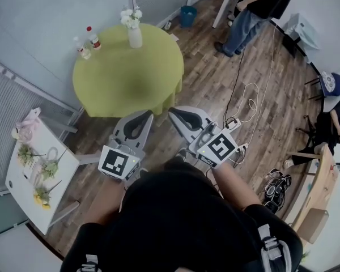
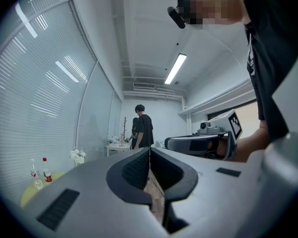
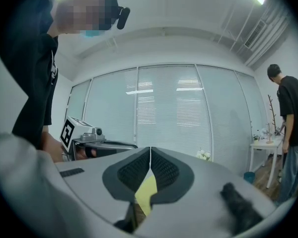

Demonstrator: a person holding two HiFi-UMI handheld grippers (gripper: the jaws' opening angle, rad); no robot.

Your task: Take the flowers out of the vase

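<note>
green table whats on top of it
On the green table: a white vase of white flowers at the far edge, a red-capped bottle and a clear bottle left of it. The cloth hides the tabletop.

Left gripper [image 2: 150, 151] jaws together, white flowers [image 2: 78, 156] far left, person [image 2: 143, 128] standing beyond

Black shirt [image 1: 181, 214], grey left gripper [image 1: 148, 114], right gripper [image 1: 171, 111] — ribbed black fingers [image 2: 136, 168], marker cubes [image 1: 118, 163]
</note>
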